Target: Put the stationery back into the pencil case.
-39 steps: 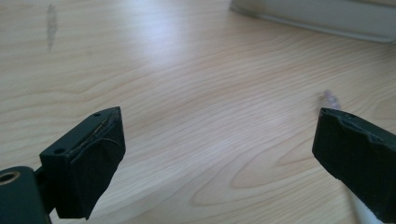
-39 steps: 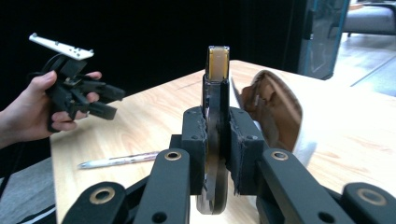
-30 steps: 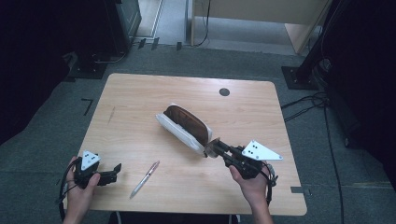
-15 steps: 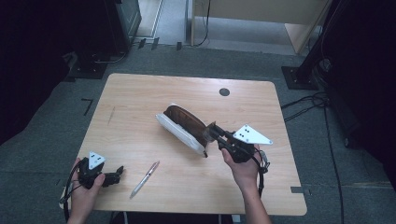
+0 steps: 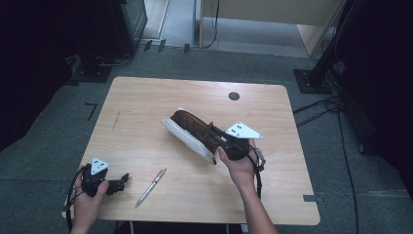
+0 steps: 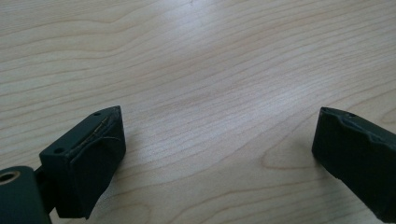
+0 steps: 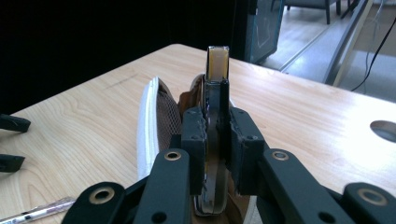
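A brown pouch with a white rim (image 5: 187, 127) lies open in the middle of the wooden table (image 5: 141, 105). My right gripper (image 5: 213, 135) hovers over the pouch's near end, shut on a thin flat dark item with an amber tip (image 7: 218, 60) that stands upright between the jaws. Behind it I see the pouch's mesh lining and white edge (image 7: 152, 116). My left gripper (image 5: 120, 182) rests at the front left of the table. Its jaws stand wide apart, open (image 6: 217, 149), with bare wood between them.
A pen (image 5: 151, 187) lies on the table between the two hands, also seen low left as the pen (image 7: 37, 212). A round cable hole (image 5: 234, 96) sits near the far edge. Dark equipment and cables surround the table on the floor.
My right gripper has moved left and slightly away from me, from beside the pouch to over its near end, still gripping the thin item. The left hand has hardly shifted.
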The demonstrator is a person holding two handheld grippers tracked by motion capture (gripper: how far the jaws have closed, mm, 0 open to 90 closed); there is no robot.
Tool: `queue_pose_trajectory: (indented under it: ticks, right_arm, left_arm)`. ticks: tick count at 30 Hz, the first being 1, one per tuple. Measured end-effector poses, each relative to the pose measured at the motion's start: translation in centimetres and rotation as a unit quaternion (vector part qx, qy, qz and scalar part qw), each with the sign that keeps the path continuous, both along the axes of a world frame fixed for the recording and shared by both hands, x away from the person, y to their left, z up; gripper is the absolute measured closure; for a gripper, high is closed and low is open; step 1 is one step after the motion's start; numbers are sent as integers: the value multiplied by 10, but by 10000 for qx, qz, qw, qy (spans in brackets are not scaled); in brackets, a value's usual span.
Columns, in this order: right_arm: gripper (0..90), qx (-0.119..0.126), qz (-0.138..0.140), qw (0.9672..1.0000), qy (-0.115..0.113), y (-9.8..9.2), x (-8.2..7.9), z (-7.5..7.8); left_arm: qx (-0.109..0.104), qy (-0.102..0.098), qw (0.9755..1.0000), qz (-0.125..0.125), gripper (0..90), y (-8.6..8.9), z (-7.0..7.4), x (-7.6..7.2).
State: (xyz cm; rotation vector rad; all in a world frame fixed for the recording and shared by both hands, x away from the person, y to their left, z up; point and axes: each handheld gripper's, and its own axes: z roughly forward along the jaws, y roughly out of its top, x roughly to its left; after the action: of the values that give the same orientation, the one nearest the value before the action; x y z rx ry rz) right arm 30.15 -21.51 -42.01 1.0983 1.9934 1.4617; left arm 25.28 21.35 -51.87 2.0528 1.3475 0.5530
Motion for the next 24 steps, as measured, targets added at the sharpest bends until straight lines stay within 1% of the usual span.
queue_pose_trajectory:
  ticks: [3, 5, 7, 9, 11, 13, 14, 15, 16, 19, 21, 22, 24]
  right_arm:
    - [784, -27, -3, 10000, 52, 2, 2, -1]
    - [783, -56, 42, 9998, 196, 5, 6, -4]
    - [782, -70, 77, 9996, 271, 8, 9, -5]
    - [781, -169, 79, 9993, 325, 11, 12, -6]
    - [780, -224, 123, 9989, 396, 14, 14, -7]
    - [780, -266, 149, 9987, 411, 15, 16, -7]
    - [778, -283, 166, 9982, 494, 16, 19, -7]
    - [778, -283, 166, 9982, 494, 16, 19, -7]
    - [778, -270, 150, 9979, 576, 16, 22, -8]
    - [771, -291, 112, 9975, 629, 17, 23, -9]
    - [754, -272, 150, 9974, 650, 17, 25, -9]
    - [794, -292, 144, 9971, 686, 18, 27, -9]
    - [808, -390, 83, 9967, 713, 21, 29, -10]
  left_arm:
    - [2, 1, 10000, -2, 31, 0, 0, 0]
    - [-5, -2, 10000, 2, 31, 0, 0, 0]
    - [0, -1, 10000, -11, 31, 0, 0, 0]
    - [-1, -1, 10000, -21, 31, 0, 0, 0]
    - [1, -2, 10000, -24, 31, 0, 0, 0]
    - [-1, -5, 10000, -23, 31, 0, 0, 0]
    - [2, 0, 10000, -25, 31, 0, 0, 0]
    - [2, 0, 10000, -25, 31, 0, 0, 0]
    - [6, -2, 10000, -30, 31, 0, 0, 0]
    - [4, 0, 10000, -25, 31, 0, 0, 0]
    - [-1, 1, 10000, -26, 31, 0, 0, 0]
    - [-1, 2, 10000, -25, 31, 0, 0, 0]
    - [-1, 3, 10000, -25, 31, 0, 0, 0]
